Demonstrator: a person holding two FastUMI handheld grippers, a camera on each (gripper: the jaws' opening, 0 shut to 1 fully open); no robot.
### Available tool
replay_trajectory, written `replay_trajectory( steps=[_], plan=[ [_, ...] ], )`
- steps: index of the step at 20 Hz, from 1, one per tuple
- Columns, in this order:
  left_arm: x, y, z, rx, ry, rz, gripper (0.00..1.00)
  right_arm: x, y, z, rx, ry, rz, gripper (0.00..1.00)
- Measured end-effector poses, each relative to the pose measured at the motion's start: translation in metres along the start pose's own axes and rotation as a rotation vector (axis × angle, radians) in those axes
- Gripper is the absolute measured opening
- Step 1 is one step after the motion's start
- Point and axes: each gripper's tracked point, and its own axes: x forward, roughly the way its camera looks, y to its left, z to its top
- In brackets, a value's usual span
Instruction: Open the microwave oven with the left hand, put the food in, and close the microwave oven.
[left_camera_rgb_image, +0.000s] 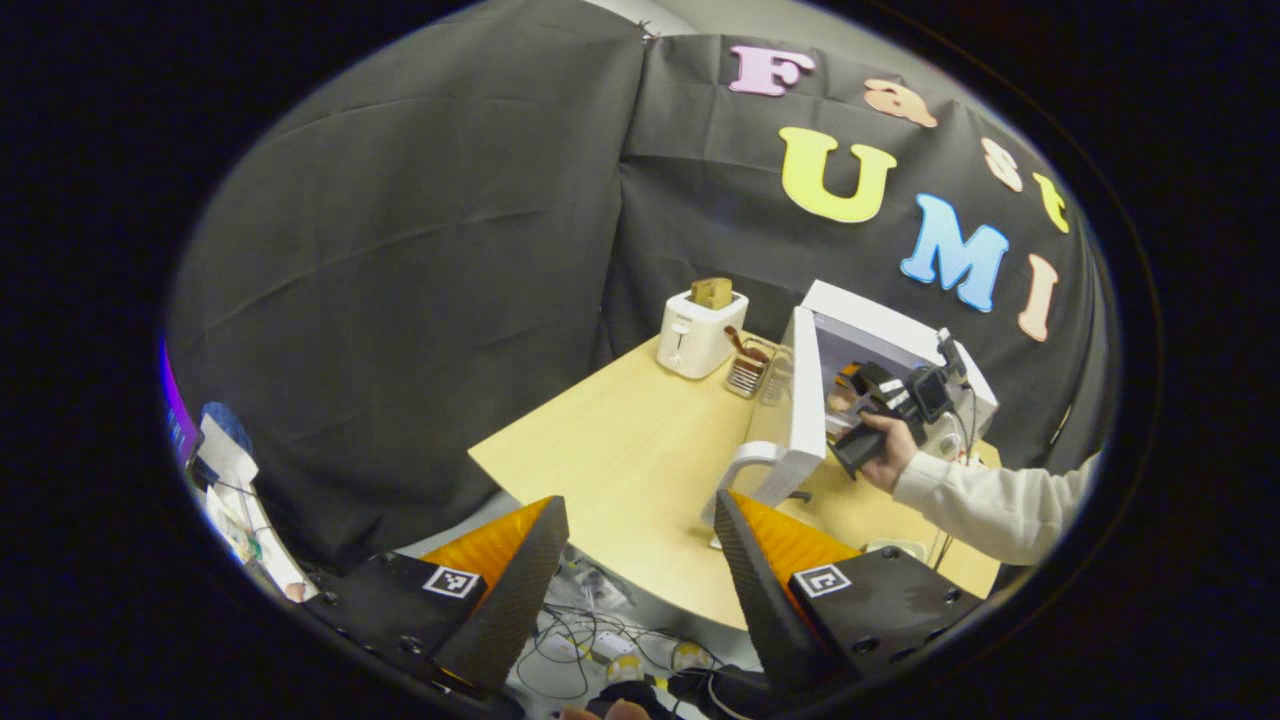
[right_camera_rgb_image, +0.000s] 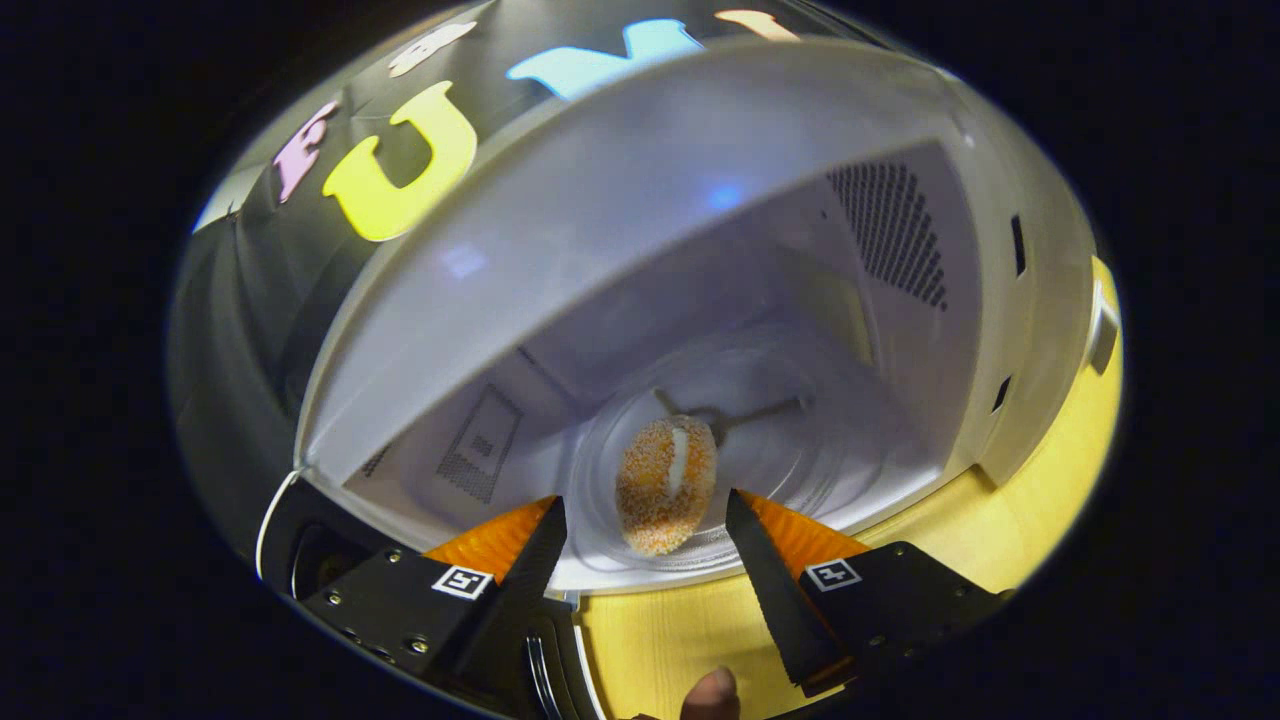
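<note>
White toaster (left_camera_rgb_image: 698, 335) stands at eleven o'clock on the worktop (left_camera_rgb_image: 620, 470), microwave oven (left_camera_rgb_image: 880, 345) at two, door (left_camera_rgb_image: 795, 410) open. Left hand-held gripper (left_camera_rgb_image: 640, 560) gapes empty; right hand-held gripper (right_camera_rgb_image: 645, 560) too (food (right_camera_rgb_image: 665, 483) lies inside on the turntable (right_camera_rgb_image: 800, 450)).

microwave (left_camera_rgb_image: 880, 335) white | food (right_camera_rgb_image: 665, 485) speckled orange; white stripe | table (left_camera_rgb_image: 620, 450) pale wood | toaster (left_camera_rgb_image: 698, 333) white

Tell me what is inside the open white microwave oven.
Inside the white microwave oven, an oval orange-speckled breaded food piece lies on the round clear glass turntable, between the open right gripper fingers. The cavity's near-left corner is hidden by the gripper.
</note>
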Motion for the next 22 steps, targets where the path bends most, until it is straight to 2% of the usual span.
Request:
replay_trajectory(
  steps=[1, 2, 3, 4, 5, 7, 10, 13, 16, 17, 18, 22],
  plan=[
    [0.008, 0.002, 0.003, 0.011, -0.004, -0.014, 0.98, -0.013, 0.001, 0.003, -0.037, 0.002, 0.019, 0.98],
    [0.02, 0.005, 0.005, 0.022, -0.009, -0.028, 0.96, -0.027, 0.003, 0.005, -0.065, 0.013, 0.034, 0.98],
    [0.03, 0.007, 0.008, 0.027, -0.015, -0.043, 1.0, -0.042, 0.003, 0.006, -0.09, 0.025, 0.047, 0.98],
    [0.042, 0.007, 0.008, 0.028, -0.019, -0.063, 0.96, -0.056, 0.002, 0.009, -0.111, 0.028, 0.051, 0.98],
    [0.053, 0.007, 0.008, 0.028, -0.022, -0.084, 0.96, -0.072, 0.003, 0.015, -0.129, 0.023, 0.058, 0.98],
    [0.085, 0.003, 0.003, 0.042, -0.011, -0.131, 1.0, -0.105, 0.006, 0.024, -0.149, 0.019, 0.076, 0.98],
    [0.129, -0.003, -0.003, 0.077, -0.007, -0.181, 0.96, -0.168, 0.013, 0.027, -0.19, 0.027, 0.111, 0.98],
    [0.165, -0.018, -0.01, 0.116, 0.014, -0.247, 0.96, -0.238, 0.003, 0.019, -0.224, 0.029, 0.123, 0.98],
    [0.175, -0.041, -0.008, 0.124, -0.008, -0.316, 1.0, -0.306, -0.026, 0.014, -0.298, -0.001, 0.073, 0.98],
    [0.178, -0.049, -0.008, 0.126, -0.015, -0.345, 0.99, -0.326, -0.035, 0.013, -0.316, -0.013, 0.054, 0.98],
    [0.175, -0.061, -0.007, 0.121, -0.016, -0.379, 0.93, -0.344, -0.044, 0.012, -0.328, -0.019, 0.033, 0.97],
    [0.177, -0.113, -0.009, 0.144, -0.013, -0.481, 1.0, -0.393, -0.069, 0.011, -0.326, -0.027, -0.029, 0.97]
  ],
)
